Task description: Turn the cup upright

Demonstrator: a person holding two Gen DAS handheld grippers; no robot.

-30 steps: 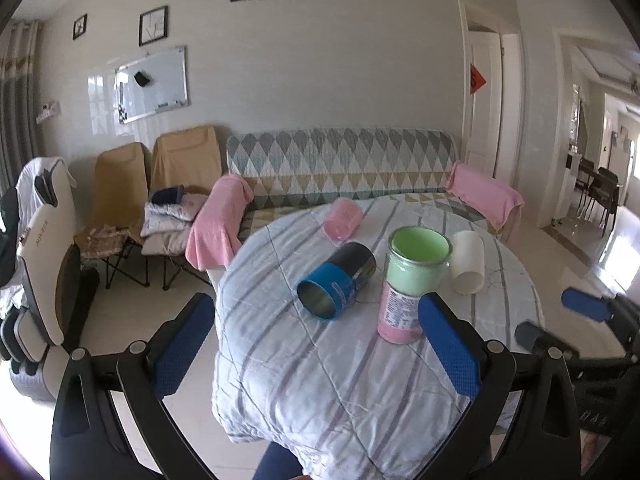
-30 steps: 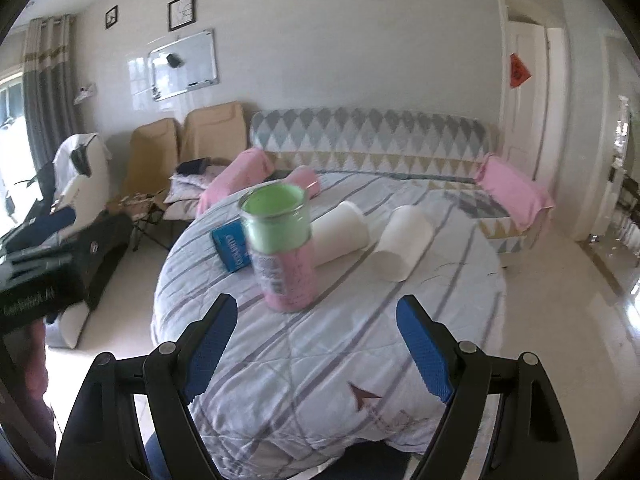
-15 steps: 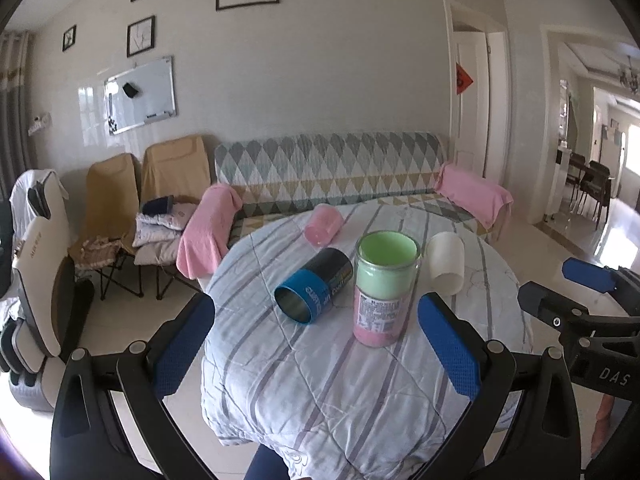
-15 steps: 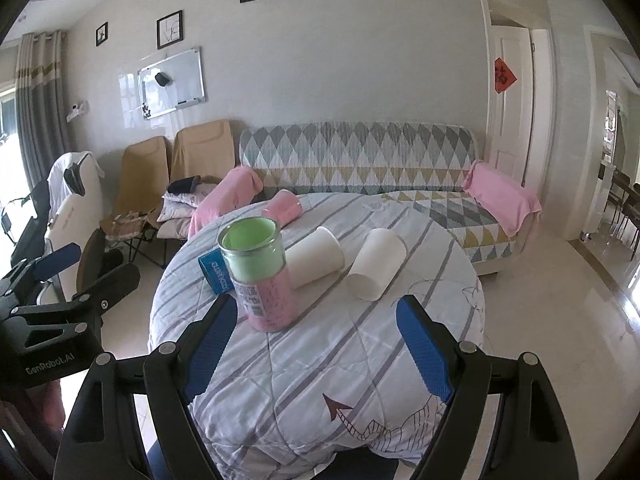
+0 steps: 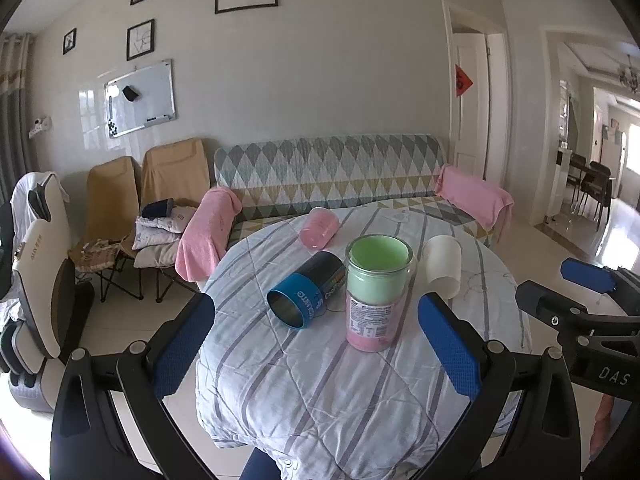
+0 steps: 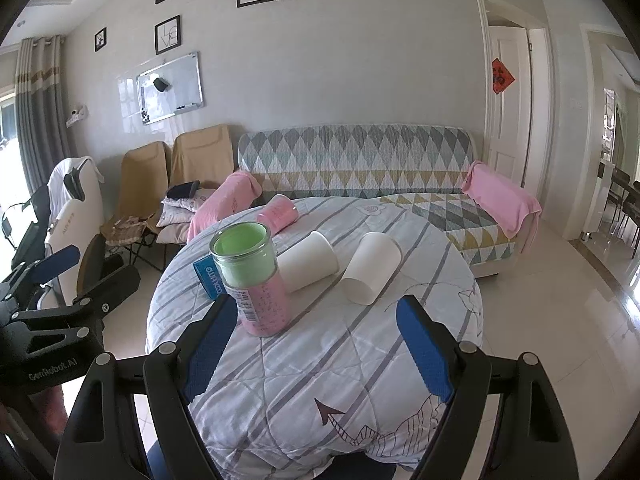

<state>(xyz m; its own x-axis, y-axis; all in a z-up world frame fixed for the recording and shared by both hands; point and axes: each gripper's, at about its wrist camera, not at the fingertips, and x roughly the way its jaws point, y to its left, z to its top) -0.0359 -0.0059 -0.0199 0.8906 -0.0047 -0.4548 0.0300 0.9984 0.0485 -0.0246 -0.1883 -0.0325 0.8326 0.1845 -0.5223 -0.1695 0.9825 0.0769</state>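
Observation:
A pink-and-green cup (image 5: 376, 292) stands upright on the round table; it also shows in the right wrist view (image 6: 252, 280). A blue cup (image 5: 308, 294) lies on its side left of it, partly hidden in the right wrist view (image 6: 206, 278). Two white cups (image 6: 308, 260) (image 6: 372, 268) and a small pink cup (image 6: 278, 213) lie on their sides farther back. My left gripper (image 5: 316, 350) is open and empty, held back from the table's near edge. My right gripper (image 6: 316, 346) is open and empty, also held back.
The table wears a grey striped quilted cloth (image 6: 320, 360). Behind it stands a patterned sofa (image 6: 360, 160) with pink towels. Folding chairs (image 5: 120, 208) and a white chair (image 5: 36, 264) stand at the left. Tiled floor (image 6: 560, 300) lies at the right.
Both grippers have pulled back and risen from the table, so the cups look smaller and farther. The cups have not moved. Both grippers stay open.

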